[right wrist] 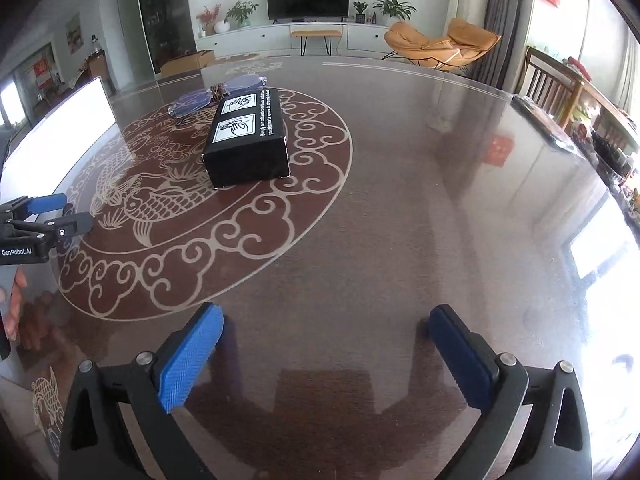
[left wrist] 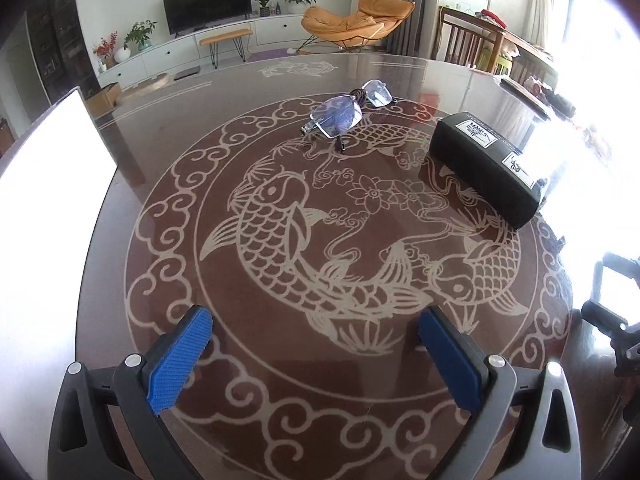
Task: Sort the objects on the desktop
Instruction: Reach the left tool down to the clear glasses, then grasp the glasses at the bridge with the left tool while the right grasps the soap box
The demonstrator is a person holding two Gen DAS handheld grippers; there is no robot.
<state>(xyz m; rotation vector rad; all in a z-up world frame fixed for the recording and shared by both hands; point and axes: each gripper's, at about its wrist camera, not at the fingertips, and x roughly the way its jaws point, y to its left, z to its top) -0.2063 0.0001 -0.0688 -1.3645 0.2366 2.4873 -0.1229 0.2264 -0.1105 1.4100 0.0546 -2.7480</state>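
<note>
Blue-padded left tongs [left wrist: 314,354] stood with their jaws wide apart and nothing between them, poised low over the near rim of the carved fish medallion [left wrist: 280,232] on the glossy brown desk [left wrist: 168,120]. Right tongs [right wrist: 326,356] were likewise spread apart and empty, over bare desk just outside the medallion's cloud border on its right side. Farther in, a black glasses case [right wrist: 248,140] with white printed labels lay flat on the medallion's right part, its lid closed. Beyond it, at the medallion's far edge, a pair of folded glasses [left wrist: 348,110] with bluish lenses rested on the desk, near the case but apart from it in the left view.
</note>
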